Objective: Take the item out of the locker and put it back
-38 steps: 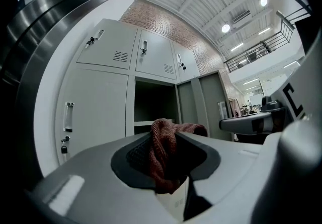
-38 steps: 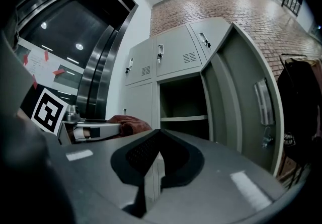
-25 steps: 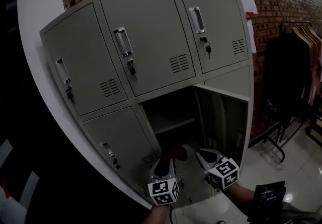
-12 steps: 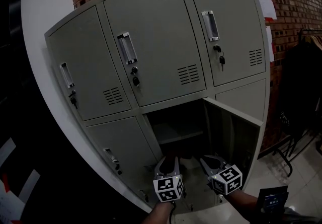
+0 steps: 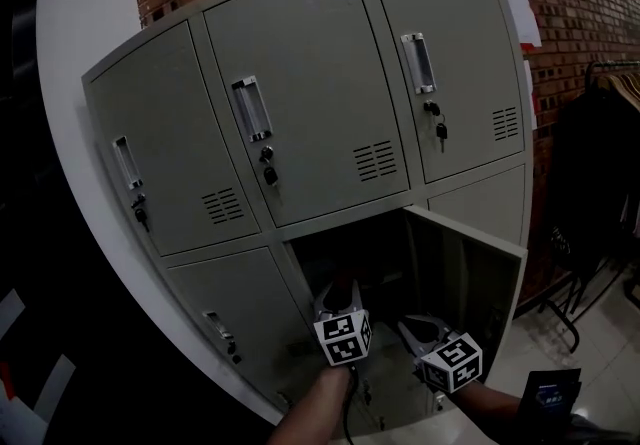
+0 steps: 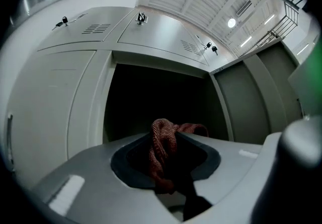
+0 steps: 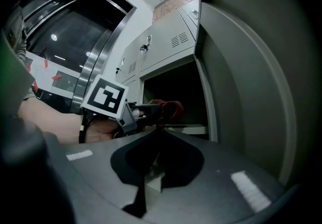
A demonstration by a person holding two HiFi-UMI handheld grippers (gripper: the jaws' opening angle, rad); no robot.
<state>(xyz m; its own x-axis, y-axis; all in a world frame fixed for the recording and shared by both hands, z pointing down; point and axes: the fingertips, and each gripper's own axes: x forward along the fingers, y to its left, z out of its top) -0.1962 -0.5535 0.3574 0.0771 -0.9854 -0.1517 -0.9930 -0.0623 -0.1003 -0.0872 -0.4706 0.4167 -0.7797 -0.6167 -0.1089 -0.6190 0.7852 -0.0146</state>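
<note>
Cloth, red and knitted, sits pinched in the left gripper, whose jaws are only narrowly apart and clamped on it, just before the dark open compartment. I judge the task about halfway: the cloth is outside and not yet put back.

Head view: both grippers hang at the lower middle opening of the locker, its door swung right, with the right gripper lower and beside the door.

Right gripper view: its jaw tips meet on nothing.
</note>
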